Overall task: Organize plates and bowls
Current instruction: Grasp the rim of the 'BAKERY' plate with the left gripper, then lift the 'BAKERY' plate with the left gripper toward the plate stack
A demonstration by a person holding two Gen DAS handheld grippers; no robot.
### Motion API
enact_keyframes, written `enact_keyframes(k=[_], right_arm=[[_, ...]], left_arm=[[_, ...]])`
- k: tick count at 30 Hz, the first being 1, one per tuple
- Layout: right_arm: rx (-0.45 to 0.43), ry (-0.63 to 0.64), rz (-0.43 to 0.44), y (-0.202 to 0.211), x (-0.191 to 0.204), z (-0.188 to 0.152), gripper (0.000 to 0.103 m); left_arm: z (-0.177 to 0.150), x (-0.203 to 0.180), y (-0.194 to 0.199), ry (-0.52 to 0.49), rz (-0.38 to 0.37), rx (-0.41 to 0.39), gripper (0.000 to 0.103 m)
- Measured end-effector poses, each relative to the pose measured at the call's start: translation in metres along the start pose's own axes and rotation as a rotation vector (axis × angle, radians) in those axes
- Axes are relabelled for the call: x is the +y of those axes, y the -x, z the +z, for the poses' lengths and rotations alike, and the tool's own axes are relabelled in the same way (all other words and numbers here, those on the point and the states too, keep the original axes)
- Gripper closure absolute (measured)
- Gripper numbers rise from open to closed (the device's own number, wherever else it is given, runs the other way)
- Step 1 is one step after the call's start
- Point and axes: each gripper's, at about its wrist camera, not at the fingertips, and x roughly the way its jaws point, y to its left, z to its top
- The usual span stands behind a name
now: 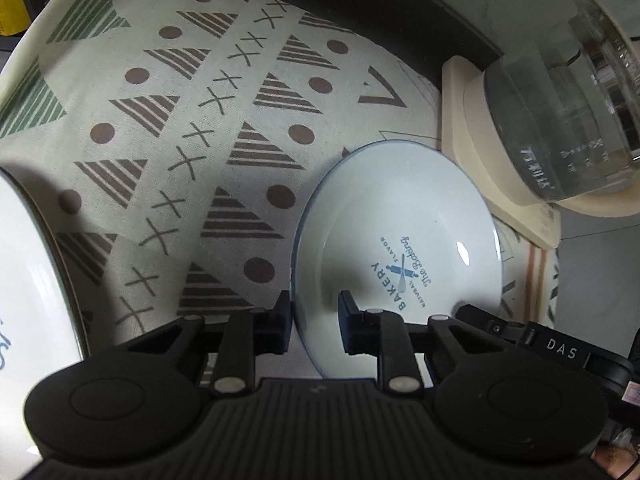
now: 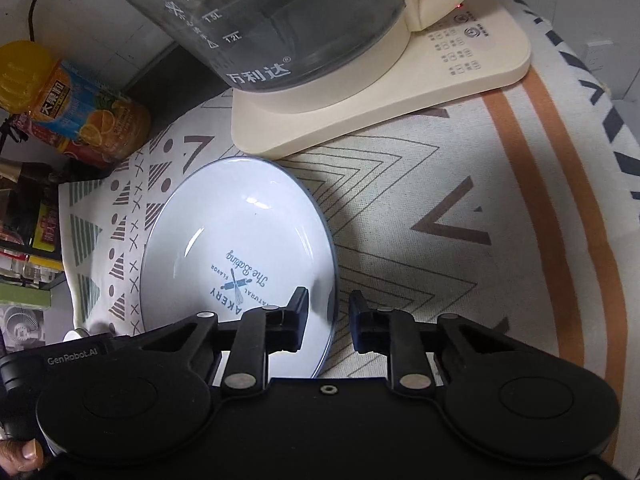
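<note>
Now we pinch the plate (image 1: 400, 232) rim narrowly with left gripper (image 1: 314, 322) and right gripper (image 2: 328, 322) — contact seemingly shallow — uneven lift could slip it

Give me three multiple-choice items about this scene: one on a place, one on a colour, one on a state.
1. Where does the kettle stand? A on a stool; B on its cream base; C on a shelf.
2. What colour is the plate's print? A red; B blue; C green.
3. How does the plate lie? A face up; B upside down; C on edge.

B: its glass body sits on the base. B: the BAKERY lettering is blue. A: its printed hollow faces up on the cloth.
</note>
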Motion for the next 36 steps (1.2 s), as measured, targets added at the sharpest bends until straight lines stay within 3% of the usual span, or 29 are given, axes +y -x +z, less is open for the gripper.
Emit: enact_keyframes(k=[8, 12, 22, 36], right_arm=[[-0.009, -0.004, 0.070, -0.005, -0.006, 0.003, 0.083], [-0.006, -0.008, 0.068, -0.005, -0.007, 0.004, 0.089], [-0.062, 0.046, 0.165, 0.020, 0.009, 0.002, 0.089], [-0.169, 0.103, 0.182, 0.062, 0.042, 0.001, 0.088]], left_arm=[[0.001, 0.000, -0.005, 0.021, 0.000, 0.000, 0.081], [-0.002, 0.003, -0.001, 0.033, 0.008, -0.004, 0.086], [-0.001, 0.007, 0.033, 0.013, 0.011, -0.099, 0.086], [-0.007, 0.016, 0.070, -0.022, -0.092, -0.161, 0.086]])
